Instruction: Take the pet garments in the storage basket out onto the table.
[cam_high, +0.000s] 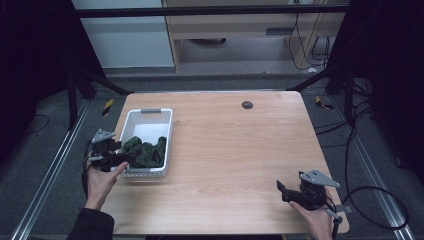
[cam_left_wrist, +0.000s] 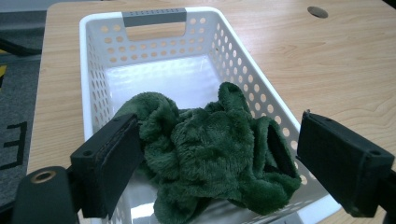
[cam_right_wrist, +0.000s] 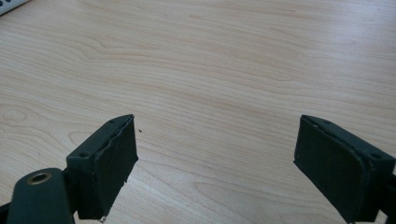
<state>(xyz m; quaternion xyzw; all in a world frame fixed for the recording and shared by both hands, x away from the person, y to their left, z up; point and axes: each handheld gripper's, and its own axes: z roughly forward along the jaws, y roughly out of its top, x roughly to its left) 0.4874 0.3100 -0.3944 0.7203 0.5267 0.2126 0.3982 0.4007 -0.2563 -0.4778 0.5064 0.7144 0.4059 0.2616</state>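
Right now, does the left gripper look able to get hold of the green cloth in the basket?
Probably yes. The left gripper is open right at the green cloth, which lies heaped in the near end of the white basket, with nothing over it.

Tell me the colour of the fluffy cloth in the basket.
Dark green cloth, clearest in the left gripper view.

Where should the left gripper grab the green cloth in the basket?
Take the raised fold at the top of the green cloth, coming from above at the near end of the white basket. The cloth is bunched high there, and the basket walls block a side approach. The left gripper already stands open on either side of the pile.
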